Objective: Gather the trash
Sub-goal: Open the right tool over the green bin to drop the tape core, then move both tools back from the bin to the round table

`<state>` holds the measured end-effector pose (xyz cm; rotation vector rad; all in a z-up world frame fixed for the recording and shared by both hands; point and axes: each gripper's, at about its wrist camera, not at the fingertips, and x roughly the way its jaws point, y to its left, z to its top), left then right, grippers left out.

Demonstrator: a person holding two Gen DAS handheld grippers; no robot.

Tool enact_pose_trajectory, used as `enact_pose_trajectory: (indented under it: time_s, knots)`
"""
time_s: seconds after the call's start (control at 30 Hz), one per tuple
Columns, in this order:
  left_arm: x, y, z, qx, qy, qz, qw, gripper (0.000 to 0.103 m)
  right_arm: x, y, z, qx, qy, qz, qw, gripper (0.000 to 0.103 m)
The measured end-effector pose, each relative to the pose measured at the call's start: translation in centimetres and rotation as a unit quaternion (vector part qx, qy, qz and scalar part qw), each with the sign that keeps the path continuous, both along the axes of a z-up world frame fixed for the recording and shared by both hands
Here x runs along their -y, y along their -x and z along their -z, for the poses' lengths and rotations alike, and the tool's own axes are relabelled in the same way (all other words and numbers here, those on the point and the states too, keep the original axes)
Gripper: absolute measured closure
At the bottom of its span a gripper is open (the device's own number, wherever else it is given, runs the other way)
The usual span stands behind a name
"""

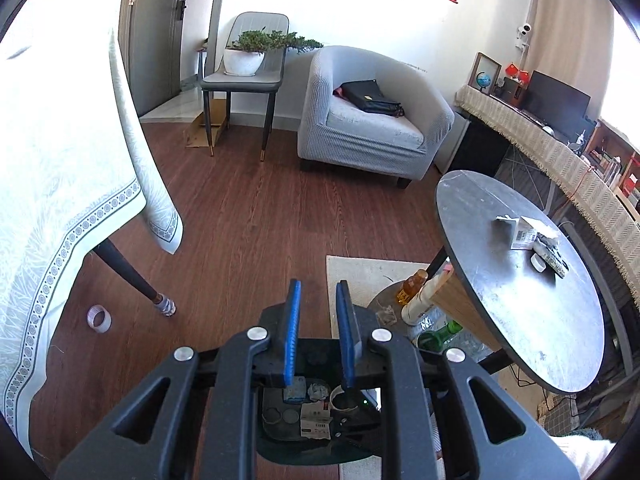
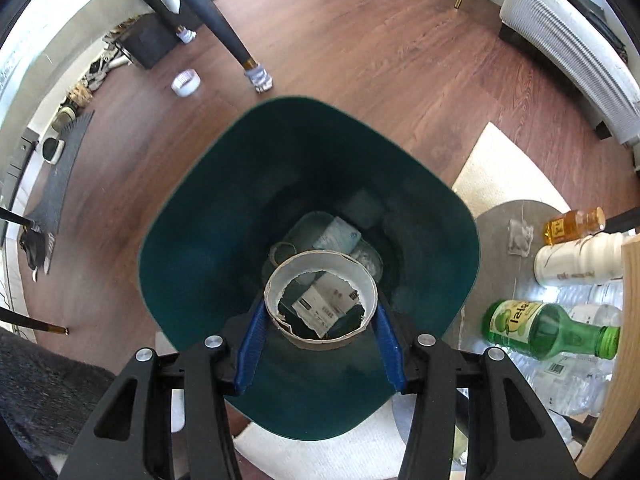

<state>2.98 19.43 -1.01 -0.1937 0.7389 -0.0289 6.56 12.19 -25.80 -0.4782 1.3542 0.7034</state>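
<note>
We have the torn white cardboard ring [image 2: 320, 296], an empty tape core with ragged inner paper, pinched across its width between the two blue pads [image 2: 250, 344] of the right tool [image 2: 320, 336]. It hangs right over the mouth of the dark green plastic bin [image 2: 192, 208], near the middle of the opening. At the bottom of the bin we see a printed white paper slip [image 2: 320, 304] through the ring, and some pale wrappers beside it.

The step in hand, as we judge it, is the drop. To do it well we keep the ring centred over the opening, lower it a little below the rim so it cannot bounce off, and then spread the pads fully in one move. The core is light and rough-edged, so it may cling to one pad; a small shake should free it.

The left tool [image 1: 318, 334] is released, its pads parted with nothing between them, and it looks out over the room from above the bin. We keep it away from the rim so the bin is not tipped.

More remains to collect, we think. A roll of clear tape [image 2: 186, 82] lies on the wooden floor [image 2: 360, 60] near the desk leg [image 2: 224, 28]. A green glass bottle [image 2: 548, 330], a white plastic bottle [image 2: 576, 258] and an amber bottle [image 2: 574, 224] stand or lie just right of the bin. On the round dark desk [image 1: 520, 308] sit a small white box [image 1: 524, 234] and bits beside it.
</note>
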Motion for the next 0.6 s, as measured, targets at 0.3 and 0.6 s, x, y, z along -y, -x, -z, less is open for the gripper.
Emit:
enact_pose_trajectory:
  time_s: [0.3, 0.6]
  knots:
    - [0.1, 0.0, -1.2, 0.014, 0.001, -0.008, 0.9999, 0.083, 0.6, 0.5, -0.7, 0.002, -0.012, -0.007, 1.000, 0.042]
    - [0.5, 0.1, -2.7, 0.032, -0.004, -0.016, 0.9993, 0.083, 0.9, 1.7, -5.7, 0.038, -0.056, -0.021, 0.997, 0.042]
